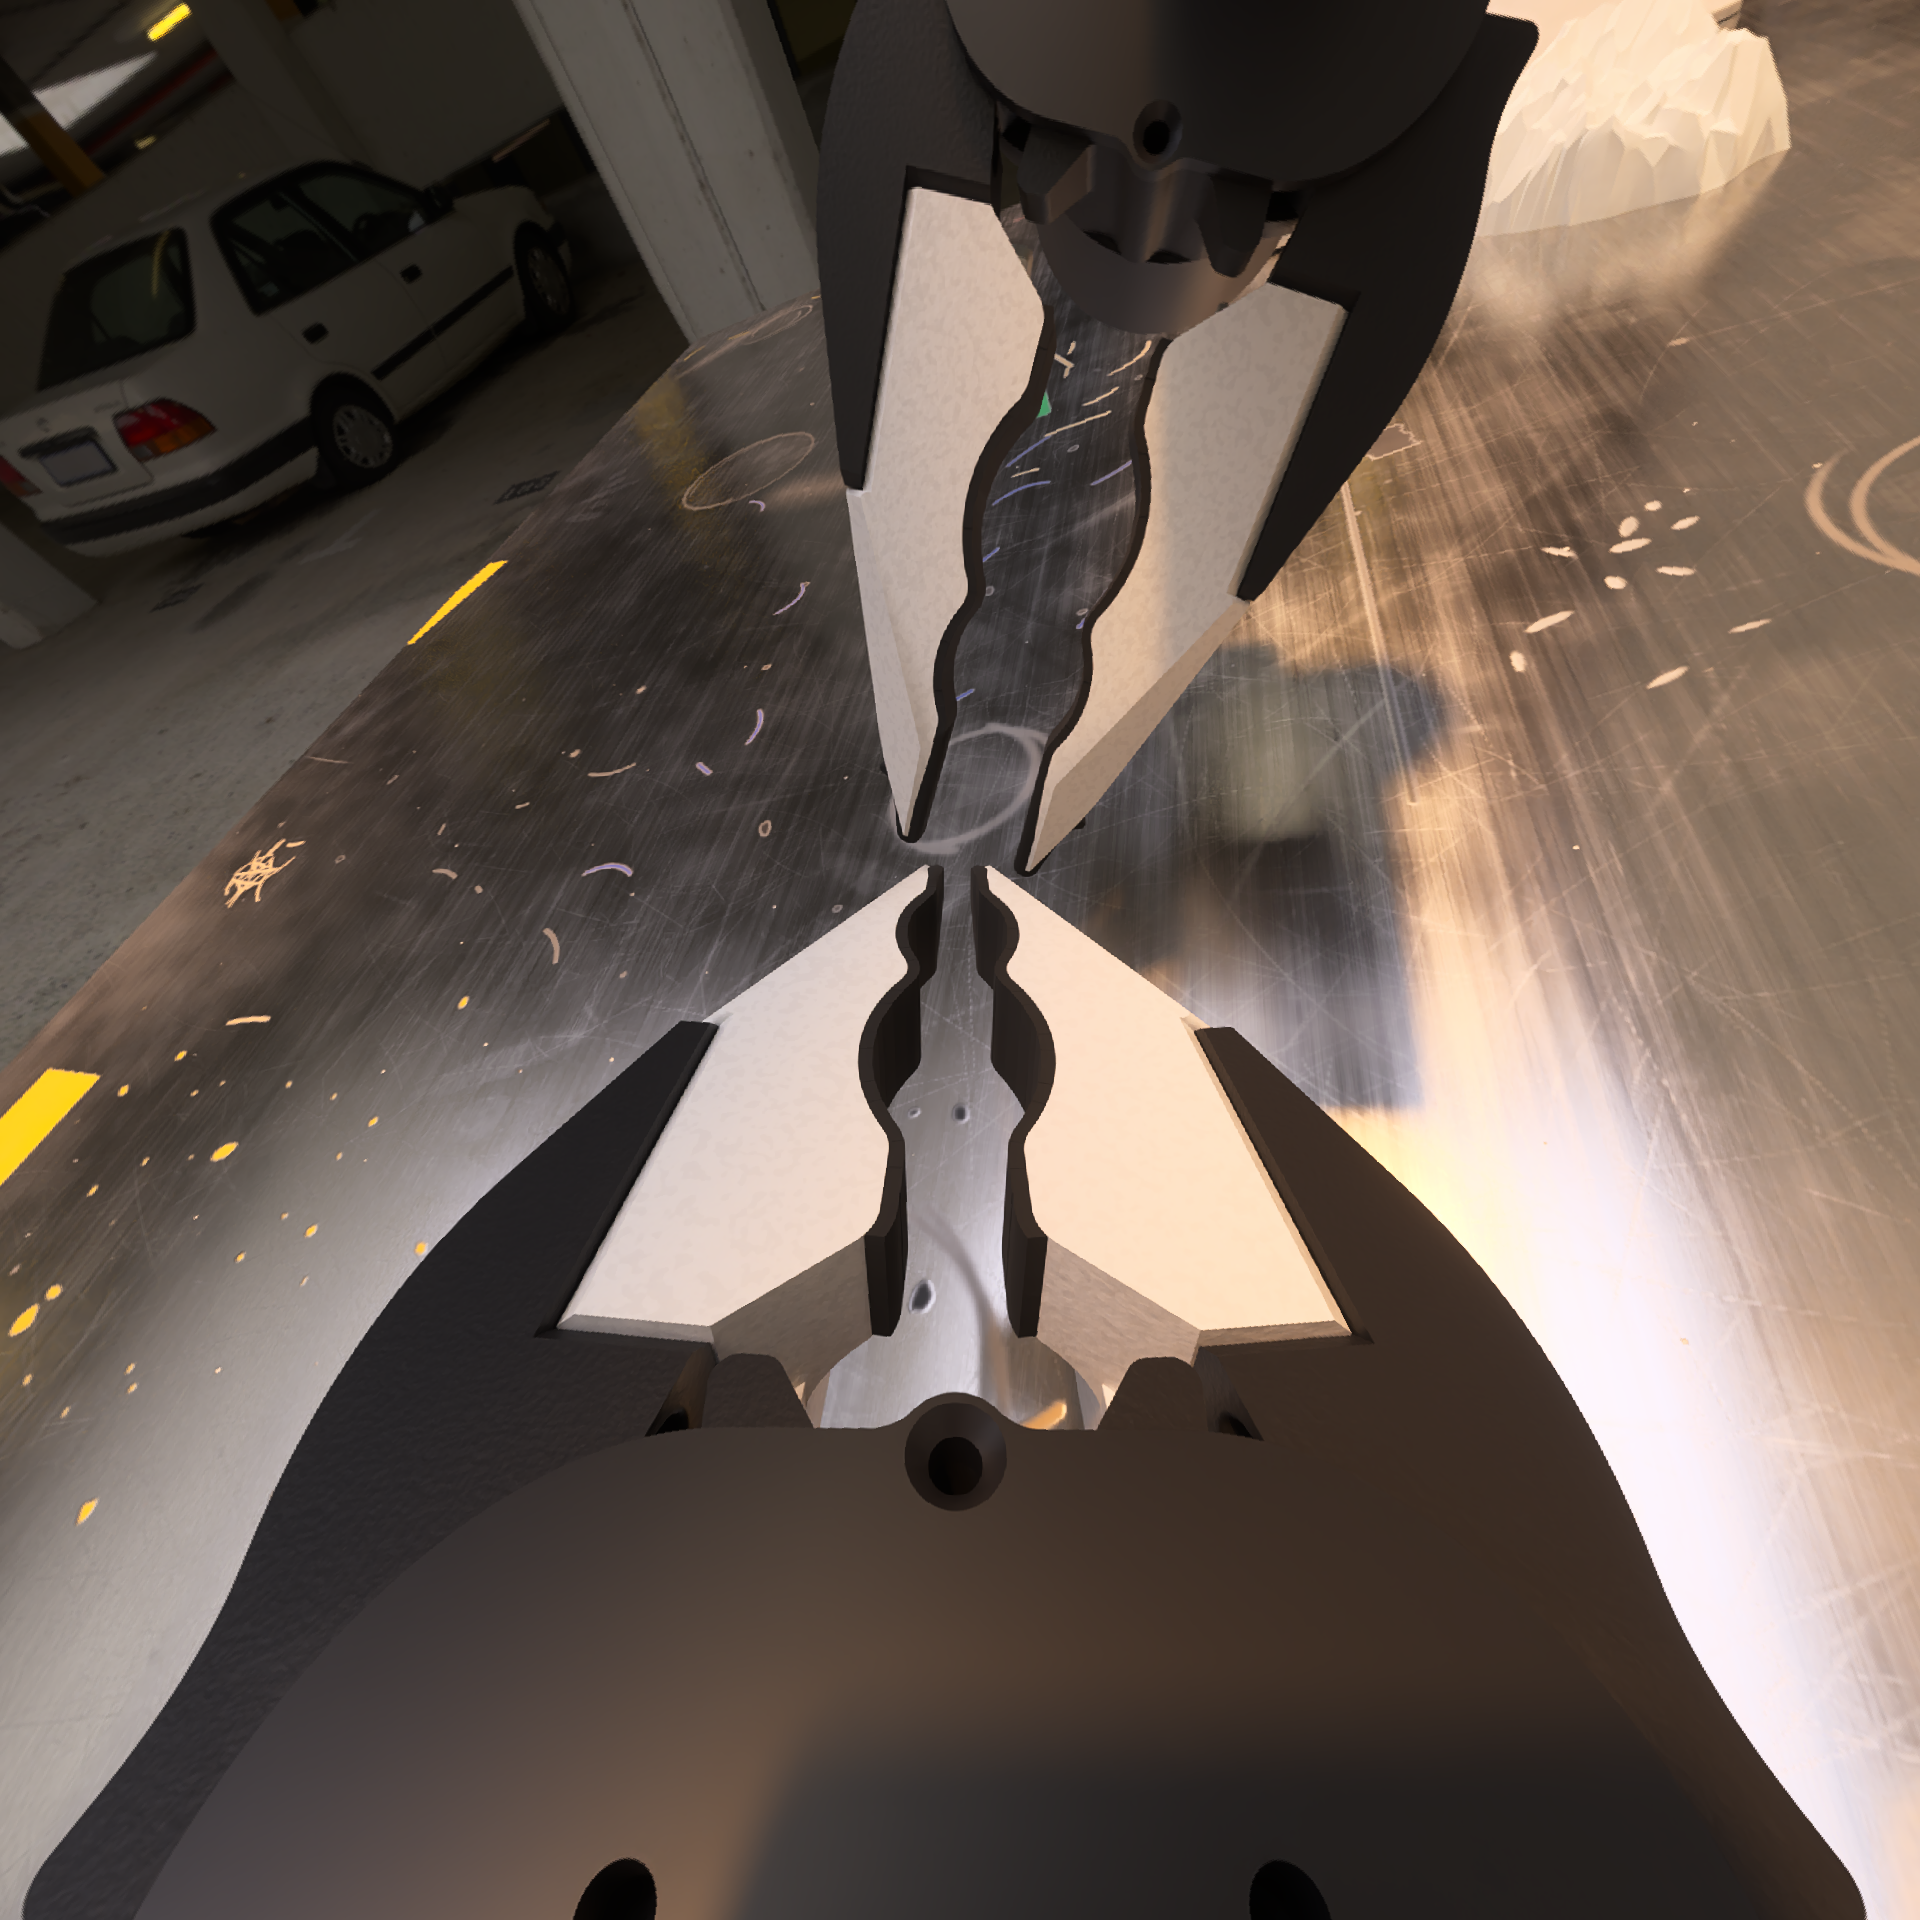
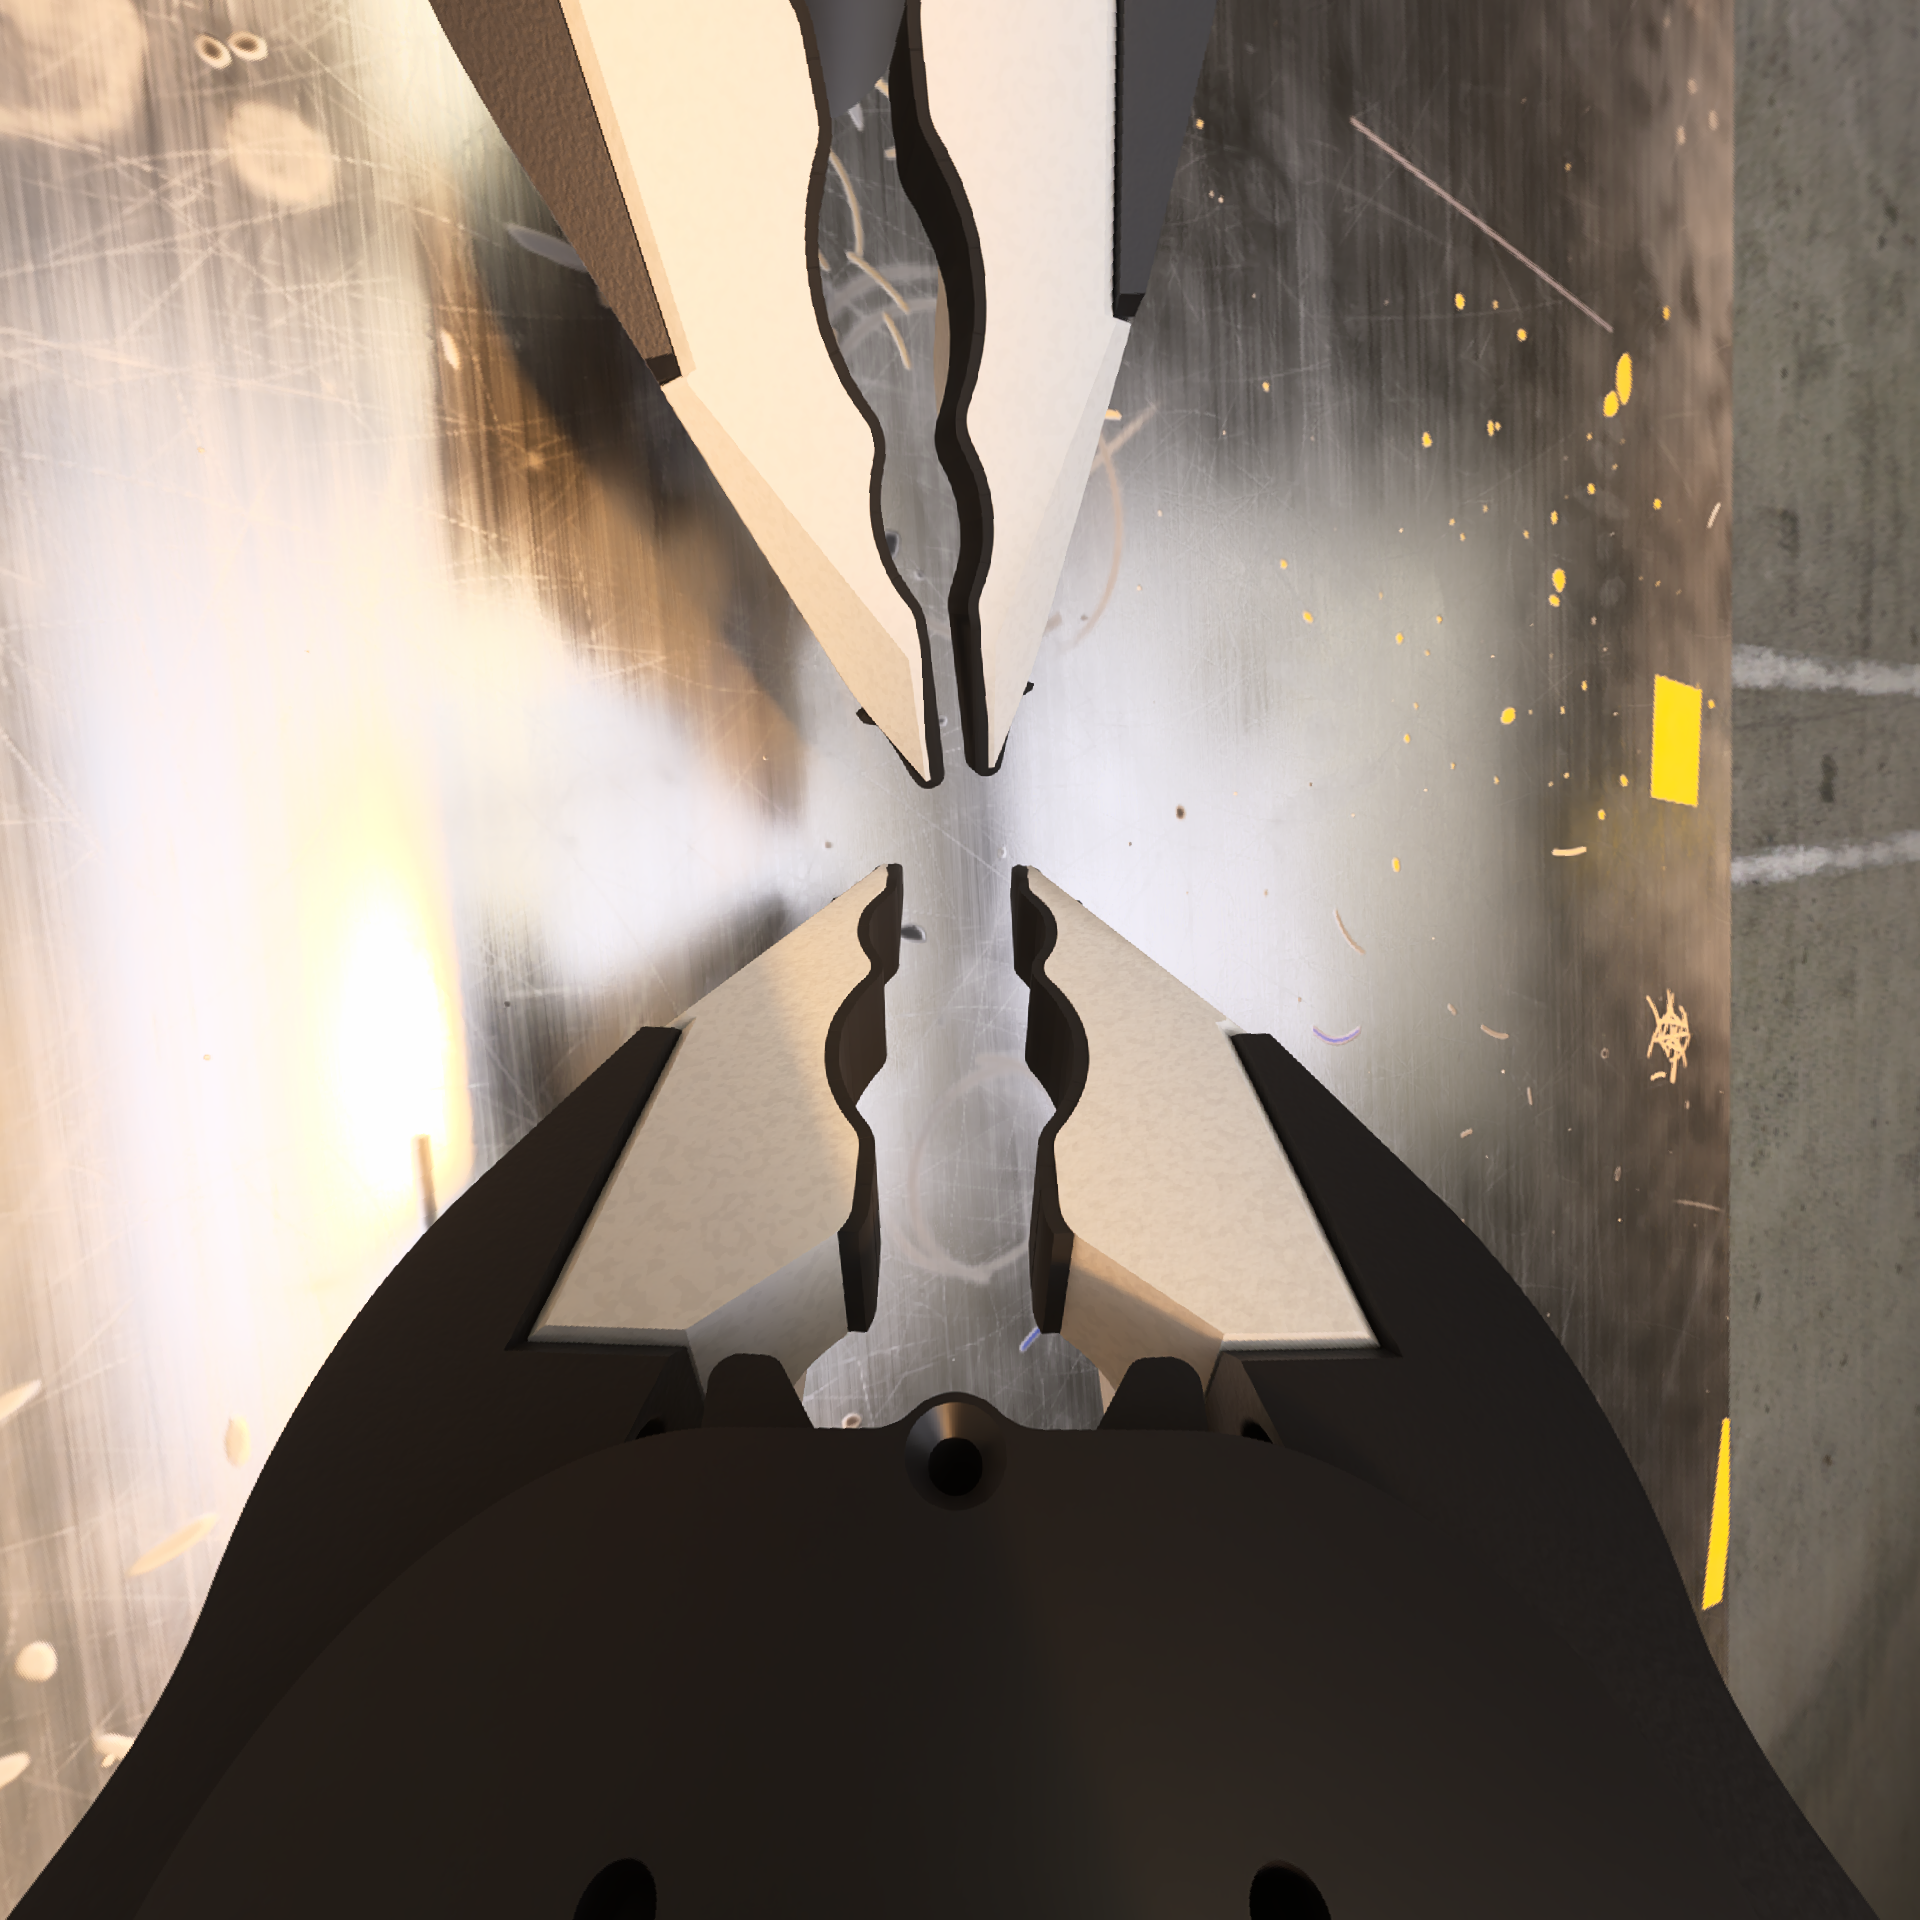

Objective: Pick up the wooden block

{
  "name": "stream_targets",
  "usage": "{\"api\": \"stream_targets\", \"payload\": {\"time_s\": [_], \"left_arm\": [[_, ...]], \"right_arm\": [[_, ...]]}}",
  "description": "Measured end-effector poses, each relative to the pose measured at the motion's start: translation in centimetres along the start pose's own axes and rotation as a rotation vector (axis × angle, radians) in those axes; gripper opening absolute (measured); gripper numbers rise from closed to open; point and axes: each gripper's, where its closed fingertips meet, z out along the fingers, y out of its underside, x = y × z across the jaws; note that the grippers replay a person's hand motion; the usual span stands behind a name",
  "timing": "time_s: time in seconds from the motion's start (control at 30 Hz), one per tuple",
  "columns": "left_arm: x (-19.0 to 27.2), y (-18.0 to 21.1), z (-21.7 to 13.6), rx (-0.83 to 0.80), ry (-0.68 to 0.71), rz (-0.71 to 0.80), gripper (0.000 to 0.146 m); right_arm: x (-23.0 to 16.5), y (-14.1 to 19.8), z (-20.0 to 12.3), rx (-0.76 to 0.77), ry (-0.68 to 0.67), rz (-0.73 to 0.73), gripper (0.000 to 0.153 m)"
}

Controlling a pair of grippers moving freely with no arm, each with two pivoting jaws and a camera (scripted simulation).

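We see our left gripper (image 1: 956,878) with its fingers drawn almost together, only a thin slit between the tips and nothing held. Our right gripper (image 2: 954,878) faces it tip to tip, very near but apart, its fingers slightly wider, a narrow gap between them, also holding nothing.

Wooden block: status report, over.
Left tool nearly shut, empty. Right tool slightly open, empty. Wooden block not in view. Tools tip to tip, nothing between.
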Motion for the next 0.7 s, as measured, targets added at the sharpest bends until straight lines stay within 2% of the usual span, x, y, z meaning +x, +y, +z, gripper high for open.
{"api": "stream_targets", "payload": {"time_s": [0.23, 0.47, 0.63, 0.7], "left_arm": [[0.4, -0.1, 0.0, 0.011, 0.02, 0.021, 0.005], [0.4, -0.2, -0.1, 0.011, 0.022, 0.013, 0.005], [-0.7, -0.2, -0.5, 0.035, -0.033, -0.012, 0.005], [-1.5, -0.2, -1.0, 0.055, -0.068, -0.023, 0.005]], "right_arm": [[-0.5, 0.1, -0.3, -0.01, -0.076, -0.03, 0.019], [-0.5, 0.1, -0.4, -0.027, -0.148, -0.079, 0.04], [0.5, -0.5, -0.6, 0.053, -0.063, -0.004, 0.056], [1.5, -0.6, -1.4, 0.11, -0.013, 0.082, 0.063]]}}
